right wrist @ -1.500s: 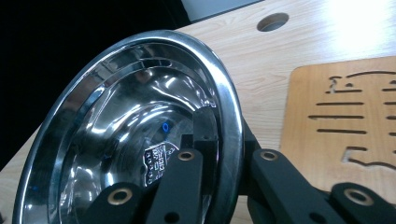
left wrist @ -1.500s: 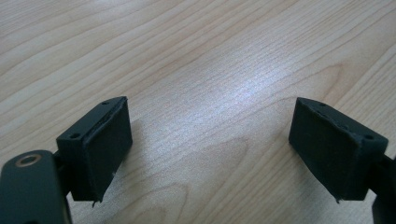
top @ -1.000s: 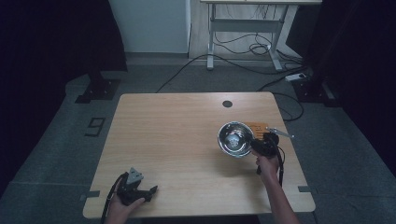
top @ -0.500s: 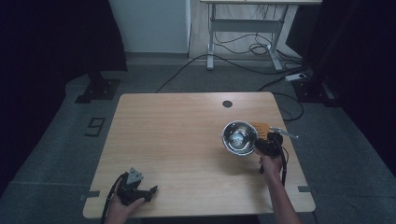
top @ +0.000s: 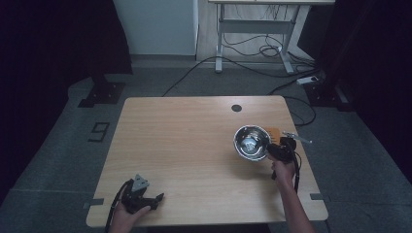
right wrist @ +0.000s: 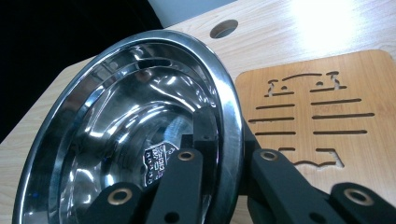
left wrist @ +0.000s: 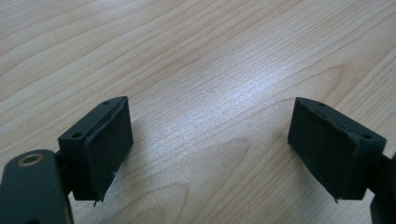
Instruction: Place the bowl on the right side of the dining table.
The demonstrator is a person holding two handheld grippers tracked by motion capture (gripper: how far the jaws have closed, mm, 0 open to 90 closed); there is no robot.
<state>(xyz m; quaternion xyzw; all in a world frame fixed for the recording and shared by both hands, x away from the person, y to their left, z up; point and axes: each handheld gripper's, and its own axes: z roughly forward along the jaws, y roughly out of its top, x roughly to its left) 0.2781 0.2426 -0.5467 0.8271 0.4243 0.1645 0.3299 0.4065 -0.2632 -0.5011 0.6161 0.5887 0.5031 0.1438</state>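
Holding shiny round steel bowl (right wrist: 126,140) by rim: your right tool (top: 278,150) clamped shut on it, one jaw inside, one outside, bowl tilted above light wooden counter (top: 194,145), just beside slotted square bamboo trivet (right wrist: 317,112). Keep squeeze firm; thin rim likely slips. Level bowl, centre over trivet, lower gently. Left tool (left wrist: 210,154) wide open, empty, resting near counter's front-left edge; leave it.

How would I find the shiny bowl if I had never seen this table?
Start at the wooden table and go to its right side, near the person's right hand. There the right hand-held gripper pinches the rim of the steel bowl, beside a flat wooden trivet. It is the only round, mirror-bright thing there.
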